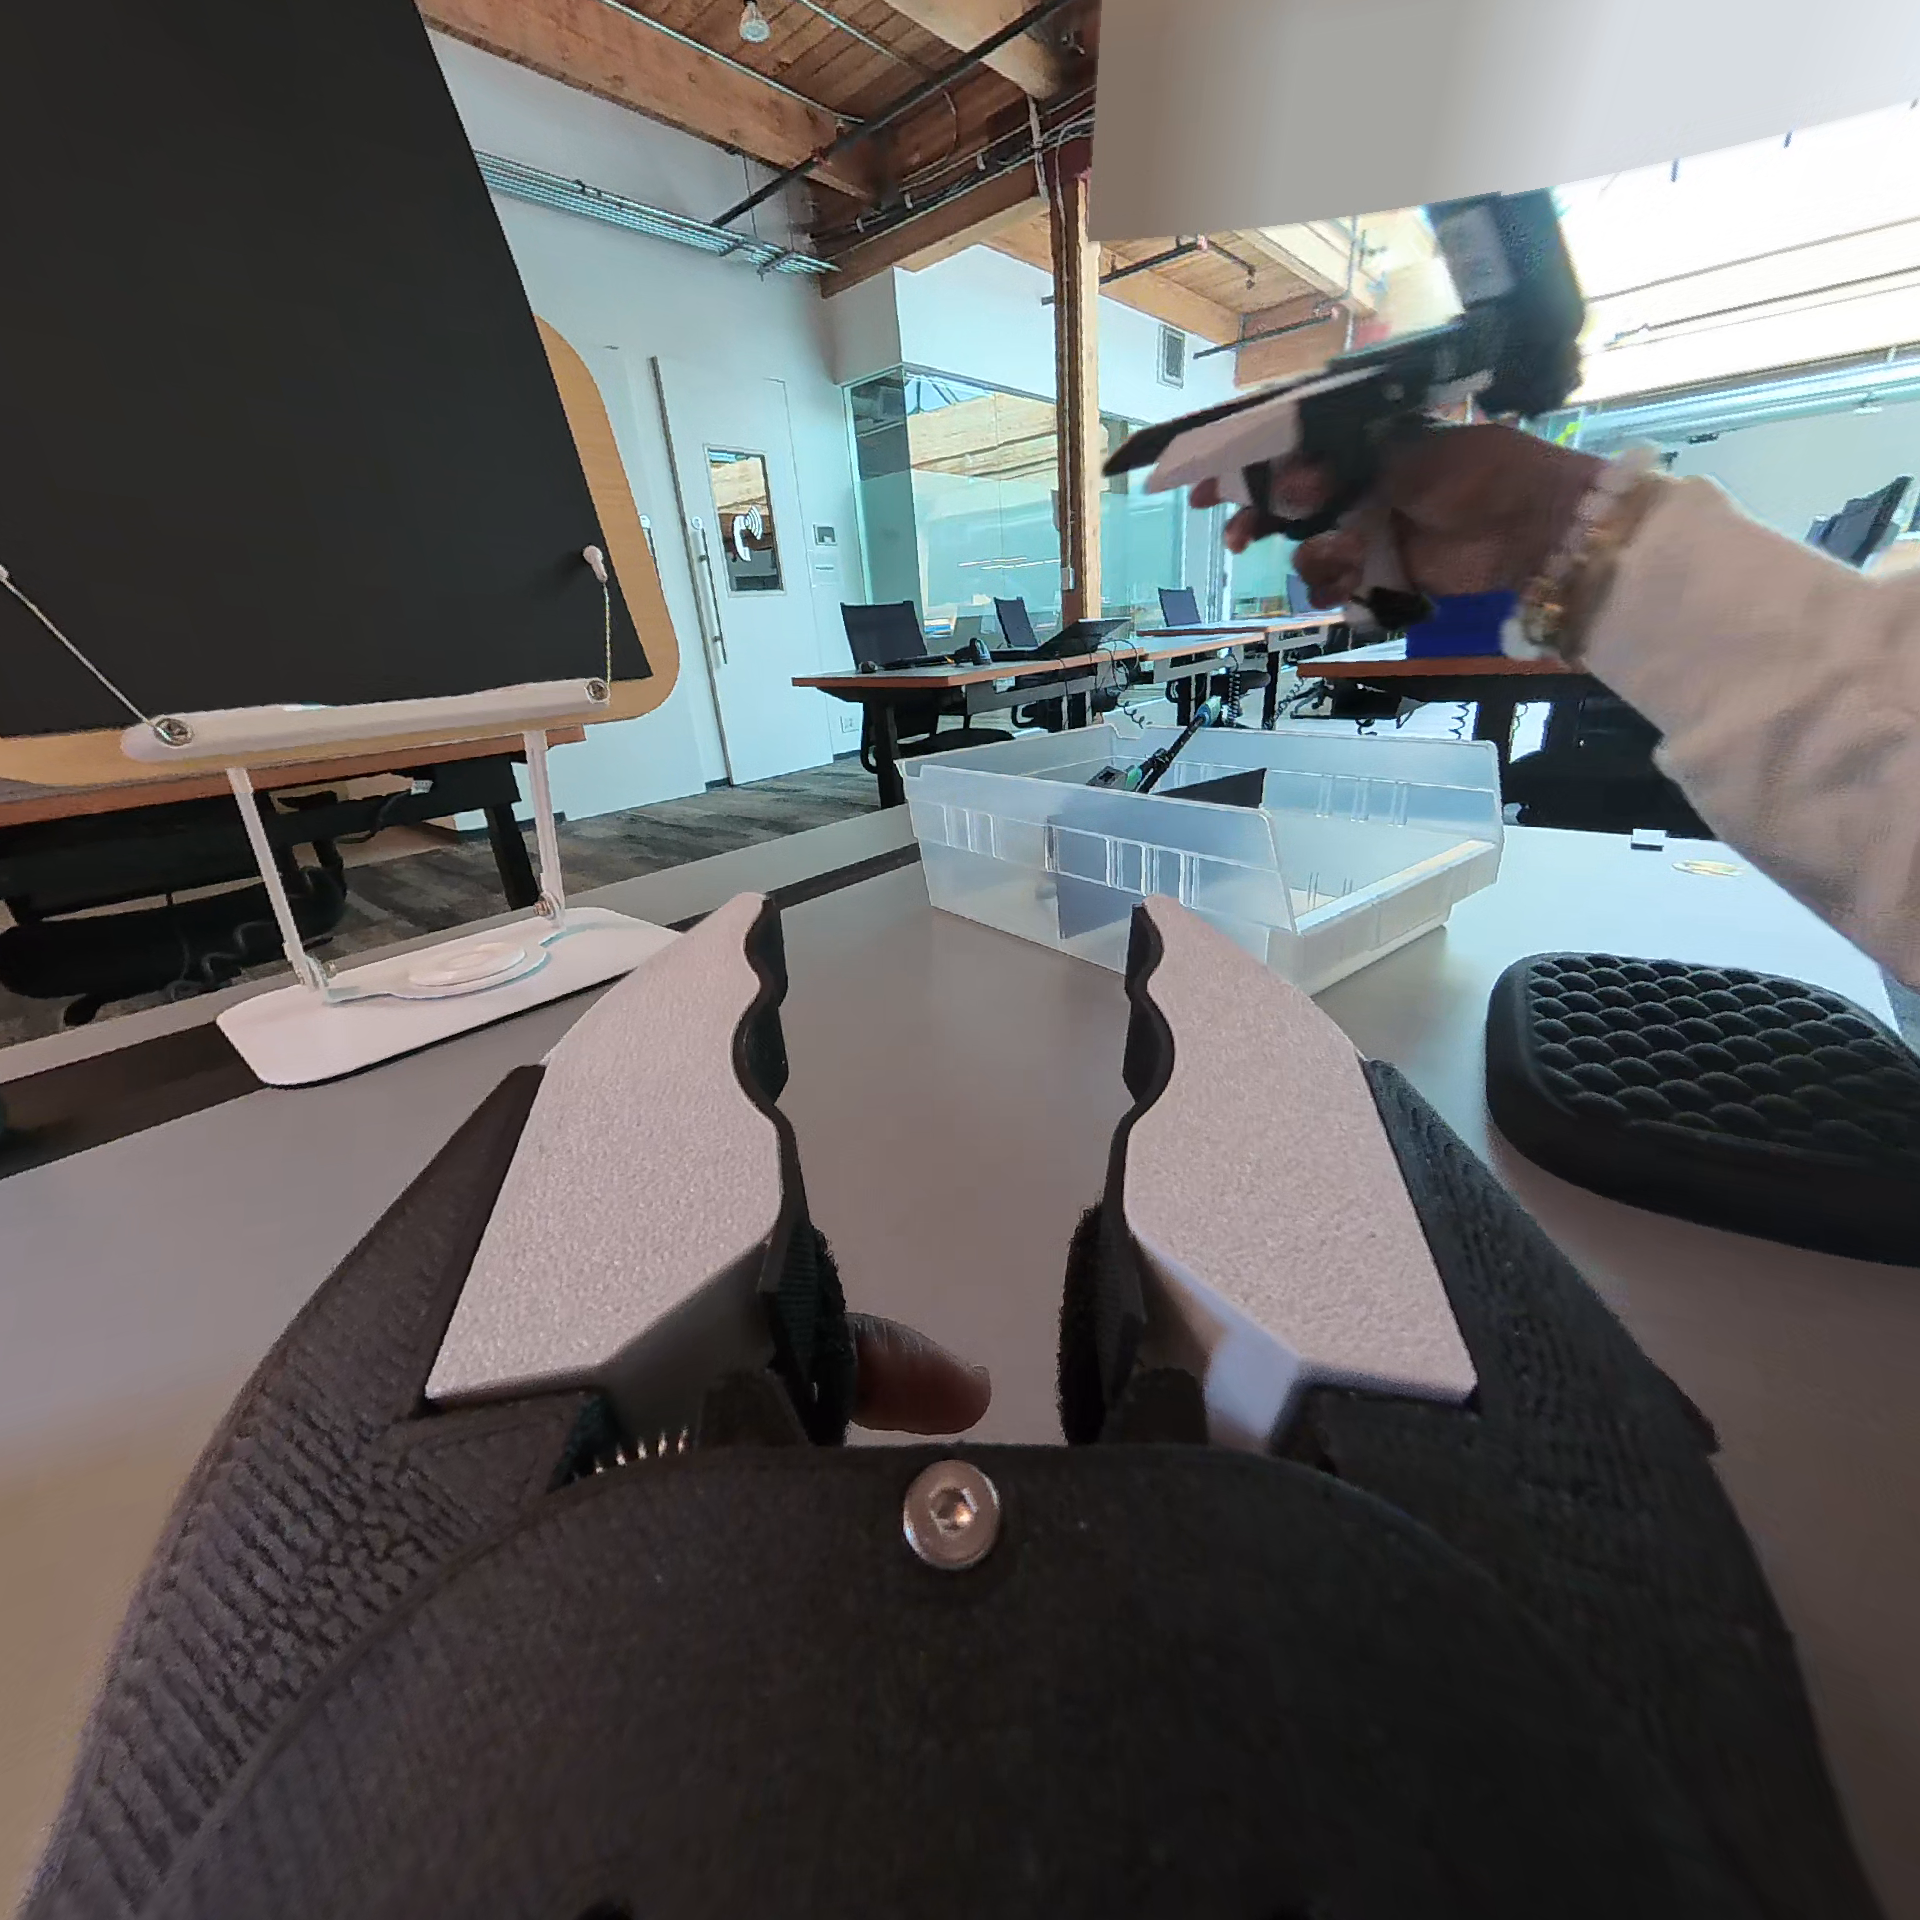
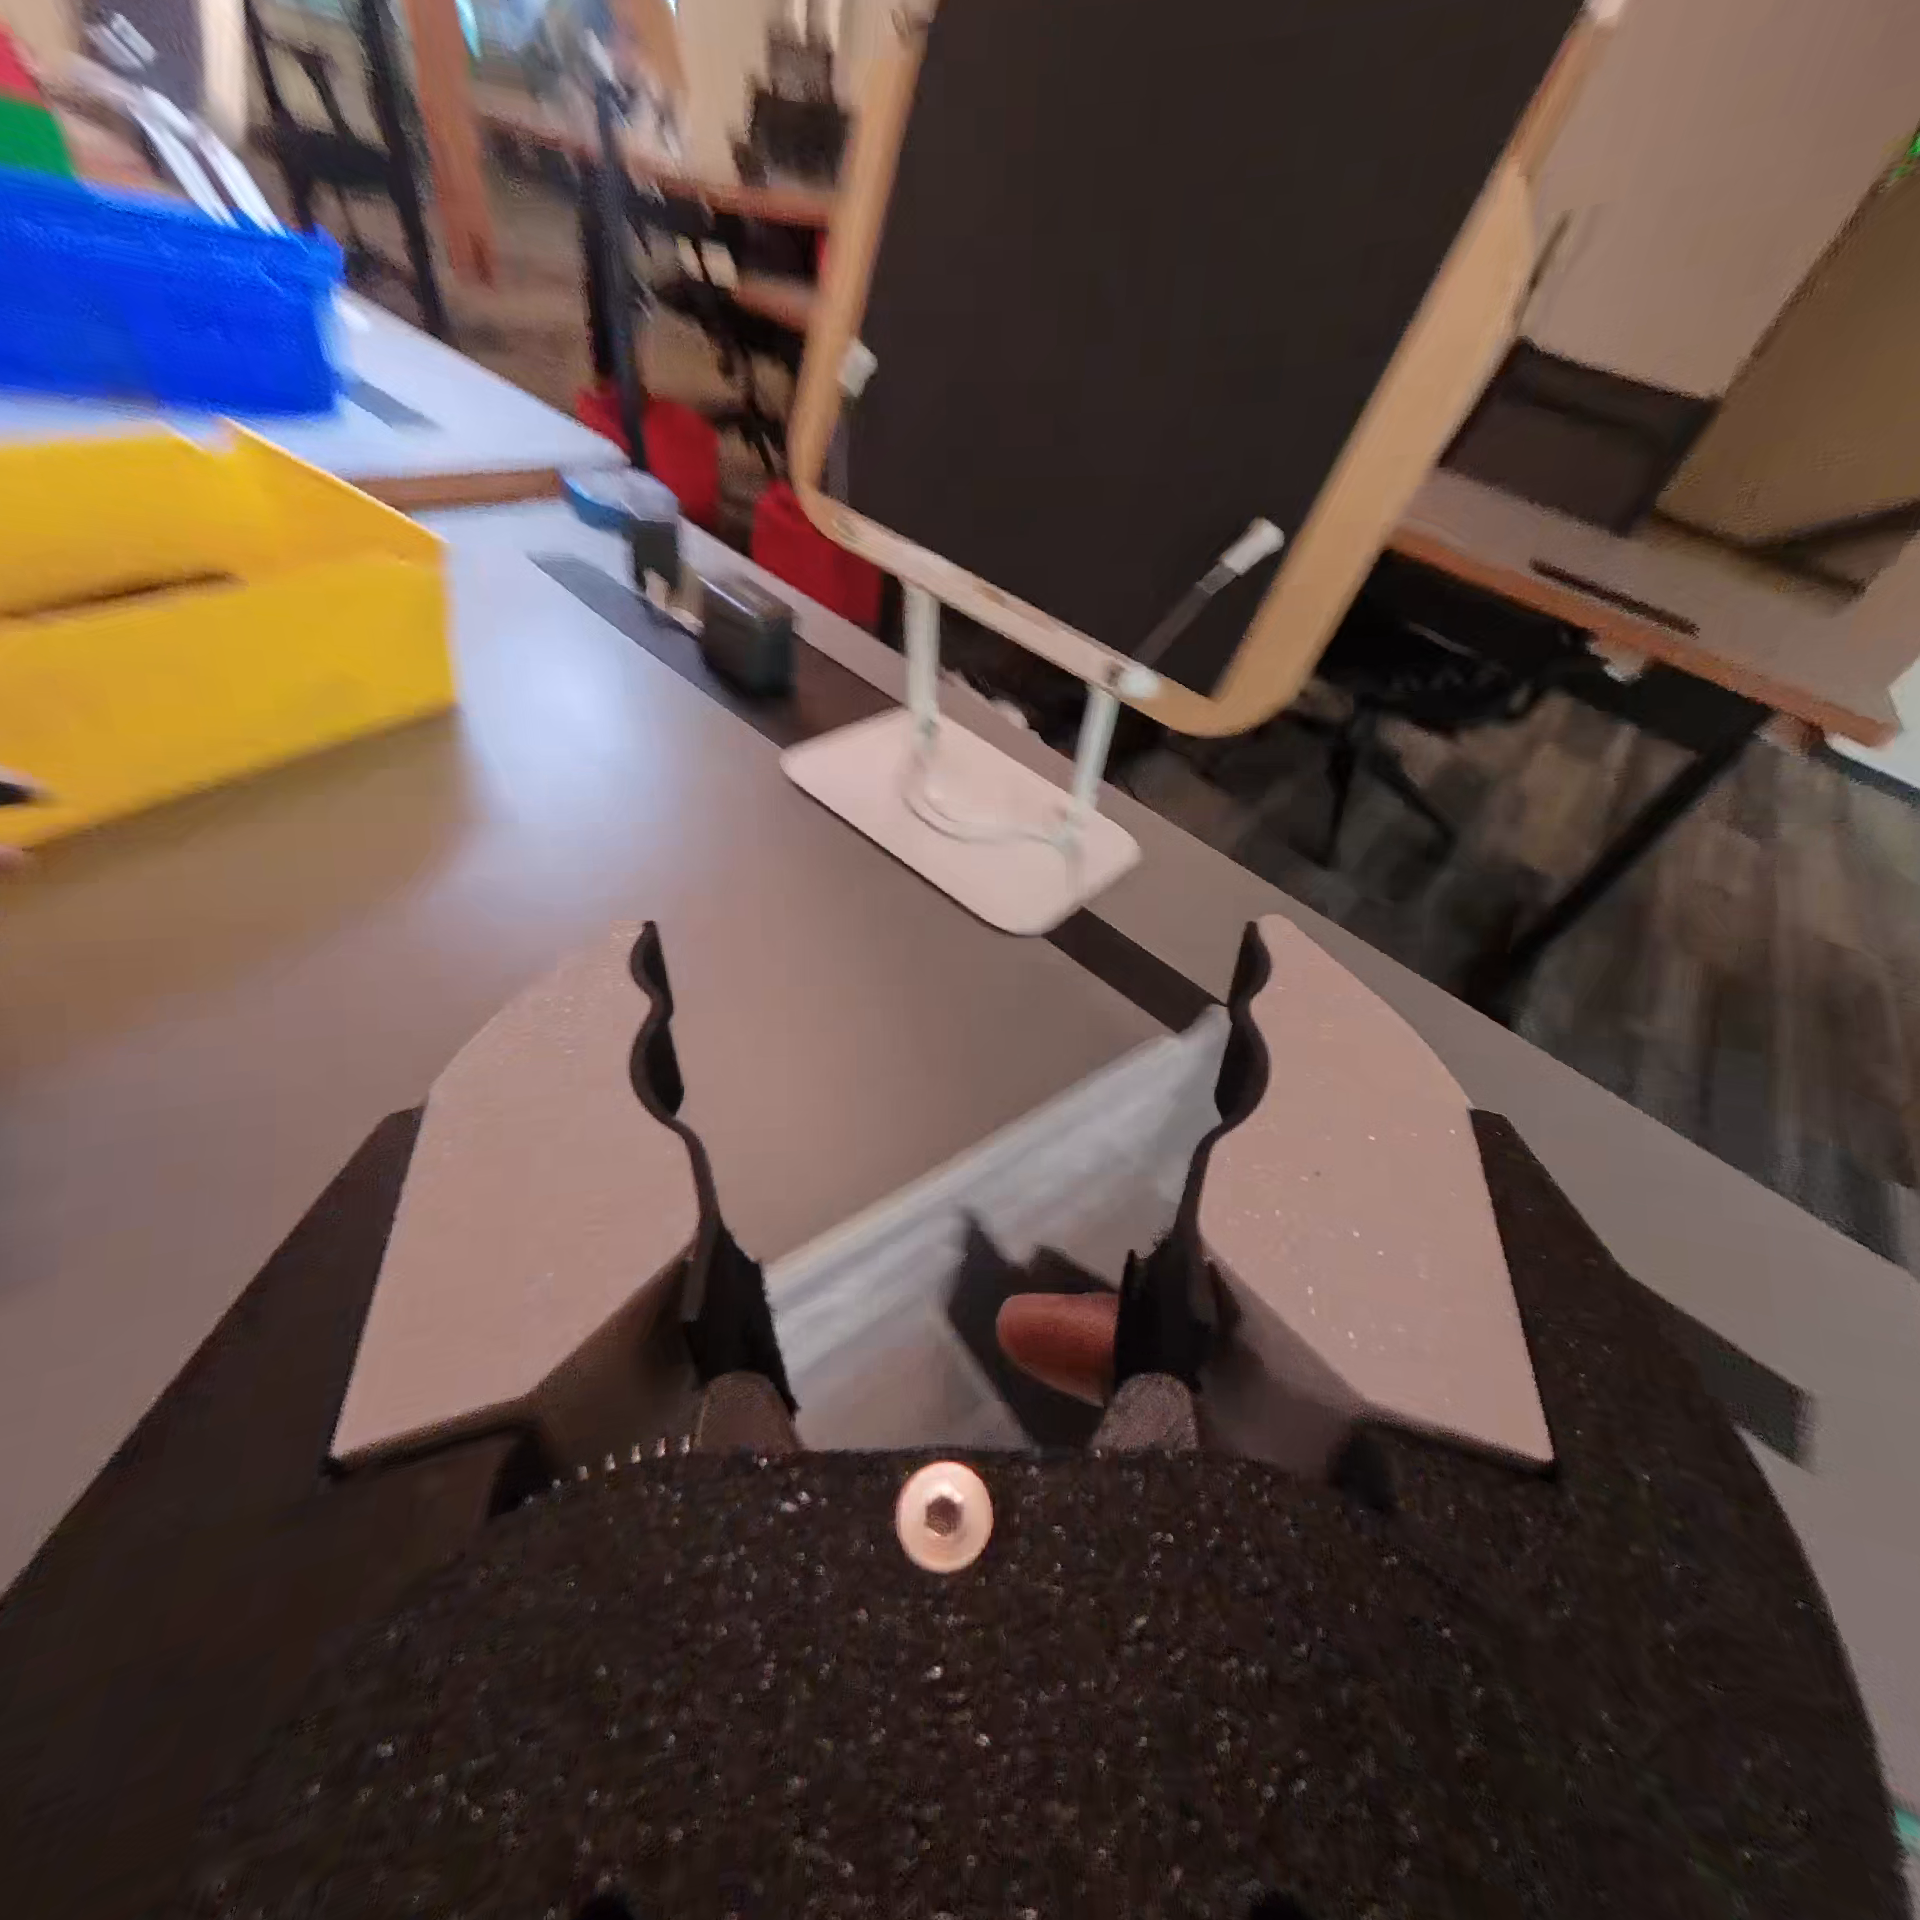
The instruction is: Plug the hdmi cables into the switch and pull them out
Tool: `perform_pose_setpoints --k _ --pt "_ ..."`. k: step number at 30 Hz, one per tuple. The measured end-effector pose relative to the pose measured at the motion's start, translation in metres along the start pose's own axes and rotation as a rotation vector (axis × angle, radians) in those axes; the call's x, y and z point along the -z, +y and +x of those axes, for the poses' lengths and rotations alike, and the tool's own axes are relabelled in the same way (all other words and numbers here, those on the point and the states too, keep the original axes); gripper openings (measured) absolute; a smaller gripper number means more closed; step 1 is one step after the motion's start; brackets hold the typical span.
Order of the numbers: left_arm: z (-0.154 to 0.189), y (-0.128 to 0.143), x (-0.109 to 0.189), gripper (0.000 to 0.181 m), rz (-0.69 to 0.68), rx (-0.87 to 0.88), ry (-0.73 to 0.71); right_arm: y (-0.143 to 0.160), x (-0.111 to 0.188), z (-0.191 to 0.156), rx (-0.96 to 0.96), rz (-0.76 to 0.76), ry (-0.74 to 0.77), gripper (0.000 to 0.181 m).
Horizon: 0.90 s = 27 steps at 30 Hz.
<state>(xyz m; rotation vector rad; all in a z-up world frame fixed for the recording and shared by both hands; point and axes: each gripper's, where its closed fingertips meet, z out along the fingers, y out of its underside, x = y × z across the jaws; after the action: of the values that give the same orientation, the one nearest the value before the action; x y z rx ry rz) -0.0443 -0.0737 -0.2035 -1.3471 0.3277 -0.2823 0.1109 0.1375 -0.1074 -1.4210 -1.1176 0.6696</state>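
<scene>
Fingers of your left gripper (image 1: 956, 956) stand parted and empty, low over the grey table (image 1: 935, 1122). Your right gripper (image 2: 945, 977) is spread wide as well, gripping nothing, raised above the clear bin (image 1: 1205, 831); the left wrist view shows it blurred in your hand (image 1: 1434, 520). A dark cable end (image 1: 1169, 753) pokes out of that bin; you cannot make out the switch. A black-faced board on a white stand (image 1: 447, 977) sits at the table edge, a yellow bin (image 2: 208, 623) beside it, office desks behind.
</scene>
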Motion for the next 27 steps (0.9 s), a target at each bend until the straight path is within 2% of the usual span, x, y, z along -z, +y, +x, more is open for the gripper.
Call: perform_pose_setpoints --k 3,6,7,11,14,17,19,24,27 --pt "0.001 -0.007 0.003 0.063 -0.001 0.021 -0.008 -0.001 0.015 -0.076 -0.055 0.174 -0.112 0.110" --pt "0.007 -0.025 0.008 0.063 0.013 0.032 0.007 0.015 0.018 -0.141 -0.103 0.339 -0.279 0.092" --pt "0.009 -0.032 0.011 0.063 0.013 0.032 0.015 0.022 0.017 -0.156 -0.131 0.395 -0.325 0.092" --pt "-0.004 -0.055 0.036 0.062 -0.044 0.007 -0.033 0.029 0.019 -0.177 -0.380 0.617 -0.422 0.074" --pt "-0.043 -0.064 0.068 0.059 -0.159 -0.016 -0.161 0.032 0.017 -0.182 -0.377 0.588 -0.468 0.071" --pt "-0.091 -0.064 0.106 0.059 -0.350 -0.058 -0.271 0.041 0.009 -0.183 -0.372 0.530 -0.469 0.071" --pt "-0.123 -0.057 0.130 0.059 -0.545 -0.157 -0.261 0.040 0.010 -0.188 -0.373 0.537 -0.505 0.071" --pt "-0.222 -0.029 0.170 0.057 -1.057 -0.450 -0.131 0.048 0.005 -0.202 -0.265 0.462 -0.521 0.071" --pt "-0.260 -0.002 0.171 0.042 -1.241 -0.610 0.079 0.055 0.002 -0.214 -0.197 0.410 -0.544 0.072"
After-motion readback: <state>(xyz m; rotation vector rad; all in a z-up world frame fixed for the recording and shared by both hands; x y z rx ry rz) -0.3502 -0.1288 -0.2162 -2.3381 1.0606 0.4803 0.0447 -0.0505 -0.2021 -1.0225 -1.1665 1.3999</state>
